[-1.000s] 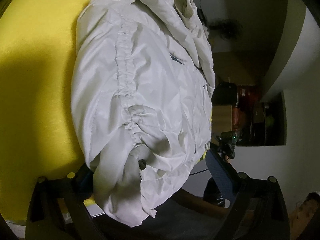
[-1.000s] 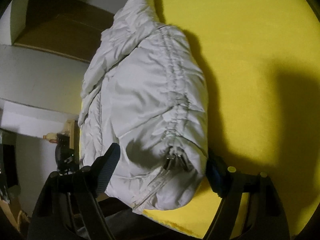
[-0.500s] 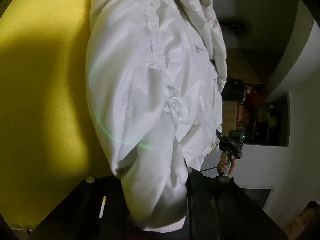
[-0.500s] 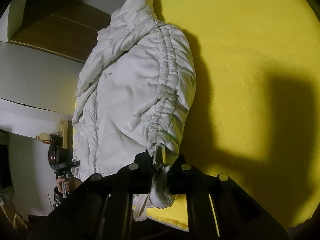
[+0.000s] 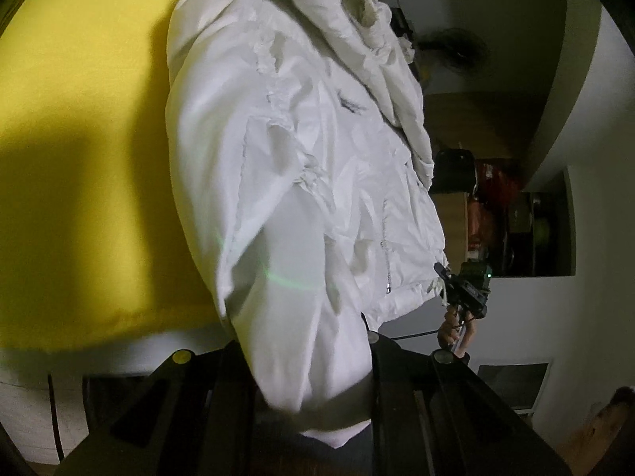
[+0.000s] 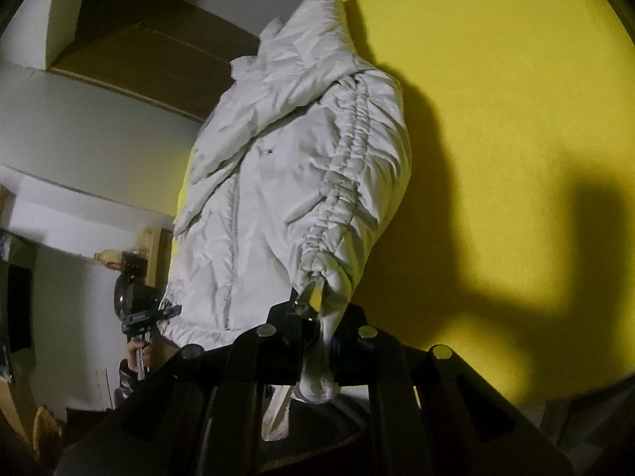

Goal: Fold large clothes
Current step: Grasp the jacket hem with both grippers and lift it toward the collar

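Left wrist view: the white jacket (image 5: 301, 166) lies on the yellow table (image 5: 79, 158), its near corner gathered between the left gripper (image 5: 313, 388) fingers, which pinch the cloth tight; the other gripper shows small at the far hem by a hand. Right wrist view: the right gripper (image 6: 317, 341) fingers are pressed together on the jacket's cuff by the ruched sleeve (image 6: 345, 182), with a zipper pull at the pinch. Judging from this, folding has barely begun: the hem ends are gripped, the body still puffy and unfolded, the collar bunched at the far end. Shelves and clutter stand beyond the table edge, and nothing on the table blocks a fold
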The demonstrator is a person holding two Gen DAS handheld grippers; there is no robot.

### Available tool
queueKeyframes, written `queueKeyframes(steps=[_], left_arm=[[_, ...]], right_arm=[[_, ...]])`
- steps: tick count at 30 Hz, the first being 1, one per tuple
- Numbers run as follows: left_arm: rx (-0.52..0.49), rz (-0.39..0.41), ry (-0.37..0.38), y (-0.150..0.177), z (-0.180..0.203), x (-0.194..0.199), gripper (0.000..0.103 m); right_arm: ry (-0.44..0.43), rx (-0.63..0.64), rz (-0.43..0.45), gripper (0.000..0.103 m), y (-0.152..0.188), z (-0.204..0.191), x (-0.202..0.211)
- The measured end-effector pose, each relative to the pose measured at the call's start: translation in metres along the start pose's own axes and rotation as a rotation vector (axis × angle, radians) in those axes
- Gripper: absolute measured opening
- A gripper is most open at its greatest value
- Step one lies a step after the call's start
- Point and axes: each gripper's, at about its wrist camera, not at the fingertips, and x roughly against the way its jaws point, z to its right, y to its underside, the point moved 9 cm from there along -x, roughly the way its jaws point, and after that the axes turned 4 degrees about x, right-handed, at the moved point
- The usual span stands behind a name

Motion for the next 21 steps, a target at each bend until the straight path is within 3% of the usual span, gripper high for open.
queueKeyframes(steps=[5,11,14,18,21], left_arm=[[-0.018,0.014,-0.011,0.014,0.01,0.015,0.011],[-0.026,0.04,0.039,0.034,0.032,0.026,0.008],[-0.065,0.086,0.048,0.017,0.055,0.036,0.007],[-0.141,0.147,0.032,-0.011,0.086,0.053,0.006],[-0.211,0.206,0.018,-0.046,0.123,0.066,0.005]], right_arm=[[-0.031,0.031,-0.001,0.01,0.017,-0.019,0.023],[-0.079,0.061,0.02,0.01,0.036,-0.043,0.053],[-0.111,0.047,0.053,0.01,0.022,-0.052,0.067],[-0.092,0.094,0.088,0.009,-0.009,-0.068,0.081],[-0.089,0.141,0.116,0.009,-0.046,-0.089,0.09]])
